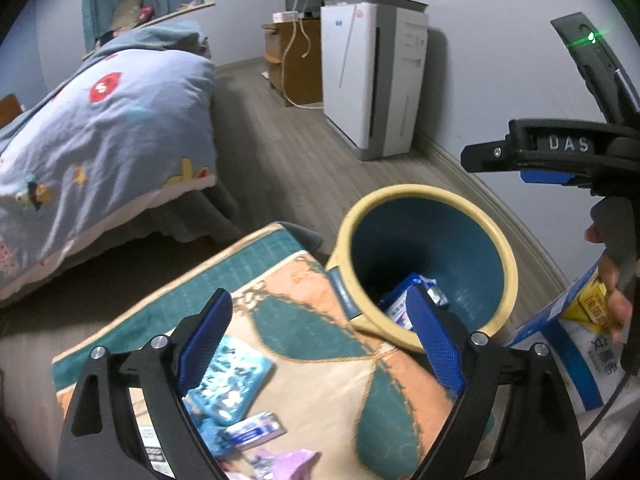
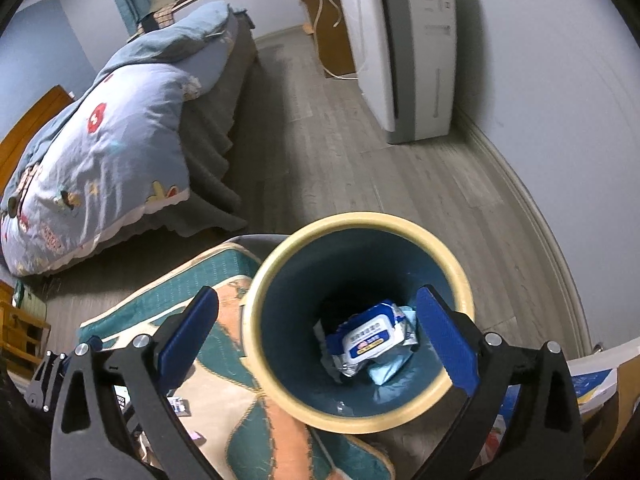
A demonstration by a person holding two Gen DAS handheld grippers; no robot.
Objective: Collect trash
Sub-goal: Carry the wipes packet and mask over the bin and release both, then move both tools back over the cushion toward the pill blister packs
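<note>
A teal waste bin with a cream rim [image 1: 508, 256] [image 2: 264, 280] stands beside a patterned rug. Inside lies a blue-and-white wipes packet [image 2: 370, 342] on other wrappers; it also shows in the left wrist view [image 1: 400, 306]. My right gripper [image 2: 316, 326] is open and empty, held just above the bin's mouth. My left gripper [image 1: 320, 332] is open and empty above the rug [image 1: 320, 360]. On the rug lie a shiny blue wrapper [image 1: 234, 382], a small blue-and-white packet [image 1: 256, 432] and a purple wrapper [image 1: 288, 464].
A bed with a blue quilt [image 1: 100, 128] [image 2: 104, 140] fills the left. A white air purifier [image 1: 372, 76] [image 2: 404, 40] stands by the wall, with a wooden cabinet [image 1: 288, 64] behind it. A blue-and-white bag [image 1: 576, 344] lies at the right.
</note>
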